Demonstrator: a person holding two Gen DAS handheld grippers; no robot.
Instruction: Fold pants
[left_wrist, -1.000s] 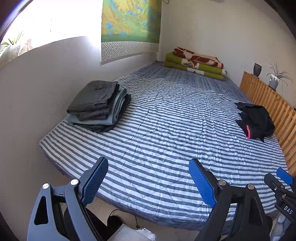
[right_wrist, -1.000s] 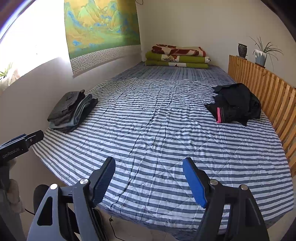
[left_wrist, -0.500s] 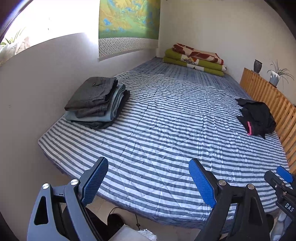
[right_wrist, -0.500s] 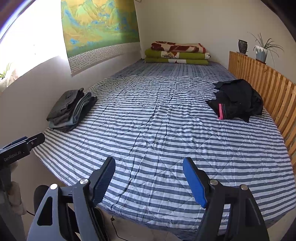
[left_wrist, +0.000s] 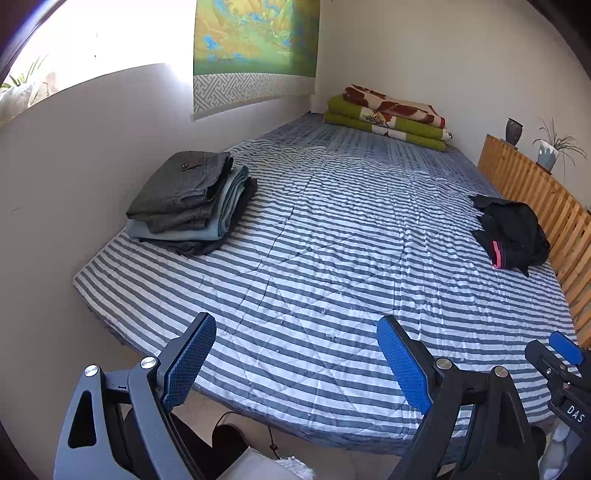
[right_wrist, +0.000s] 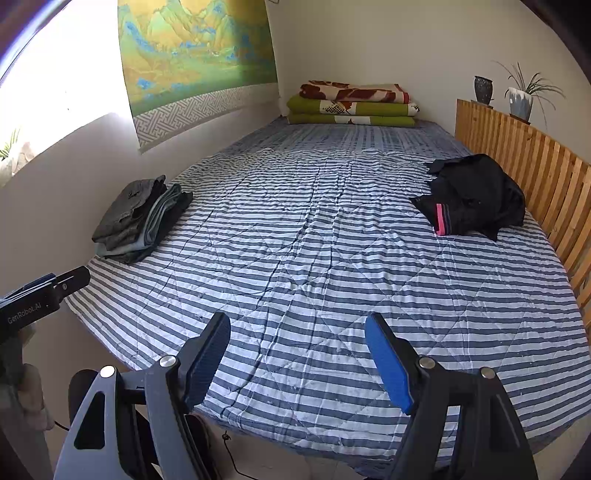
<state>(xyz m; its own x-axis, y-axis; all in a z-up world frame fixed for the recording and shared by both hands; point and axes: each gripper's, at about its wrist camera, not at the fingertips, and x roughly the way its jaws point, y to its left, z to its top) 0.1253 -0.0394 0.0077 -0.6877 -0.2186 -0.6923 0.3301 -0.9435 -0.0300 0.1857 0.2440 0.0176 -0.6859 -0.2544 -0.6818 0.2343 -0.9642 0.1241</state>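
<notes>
Crumpled black pants (left_wrist: 511, 232) (right_wrist: 474, 197) with a pink stripe lie at the right side of the striped bed (left_wrist: 332, 258) (right_wrist: 314, 251), close to the wooden slat rail. A stack of folded pants (left_wrist: 192, 199) (right_wrist: 138, 218) sits at the left side by the wall. My left gripper (left_wrist: 295, 354) is open over the bed's near edge, holding nothing. My right gripper (right_wrist: 297, 350) is also open and empty, over the near edge. Both are far from the black pants. The right gripper's tip shows at the left wrist view's right border.
Folded green and red blankets (left_wrist: 391, 118) (right_wrist: 354, 103) lie at the bed's far end. A wooden slat rail (left_wrist: 535, 199) (right_wrist: 524, 166) runs along the right side, with a vase (right_wrist: 483, 88) and a potted plant (right_wrist: 521, 99) on top. A wall hanging (right_wrist: 195, 55) is at left.
Both views have shifted slightly forward and down toward the bed. Both grippers stay open. The clothes have not moved.
</notes>
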